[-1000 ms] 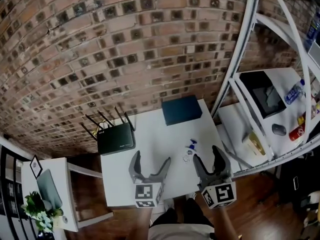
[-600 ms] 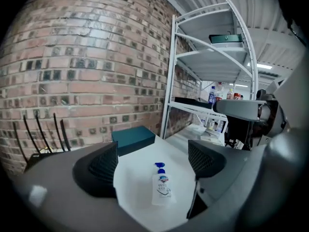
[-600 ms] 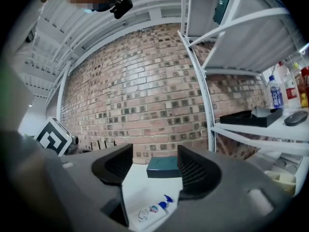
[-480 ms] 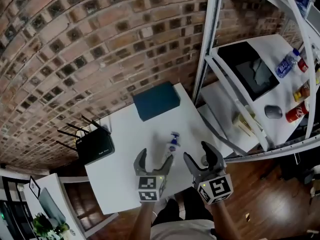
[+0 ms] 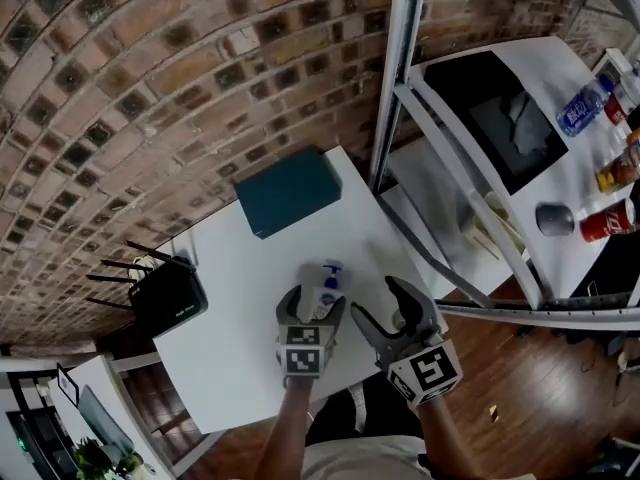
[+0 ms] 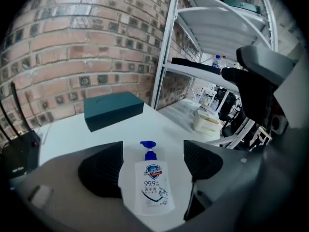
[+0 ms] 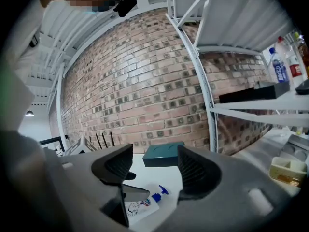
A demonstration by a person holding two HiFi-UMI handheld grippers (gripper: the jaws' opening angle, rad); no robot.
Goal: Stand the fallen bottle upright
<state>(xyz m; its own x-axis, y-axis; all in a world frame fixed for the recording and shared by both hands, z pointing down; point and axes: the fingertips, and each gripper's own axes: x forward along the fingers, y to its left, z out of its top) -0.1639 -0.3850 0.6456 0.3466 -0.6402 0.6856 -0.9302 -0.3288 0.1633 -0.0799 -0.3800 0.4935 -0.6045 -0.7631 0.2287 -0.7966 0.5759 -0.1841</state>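
Bottle (image 6: pixel 153 182) not yet upright: it lies flat on its back on the white table (image 5: pixel 230 308), label up, blue pump pointing toward the dark box (image 5: pixel 288 190) near the brick wall. Left gripper (image 5: pixel 312 306) straddles the body with its jaws closing, the pads apparently not yet pressing on it; the right gripper (image 5: pixel 378 303) hovers just beside it, jaws partly apart and empty, so the grasp, the lift and the tipping up all remain. It is a flat-sided white bottle with a printed front and a narrow neck.
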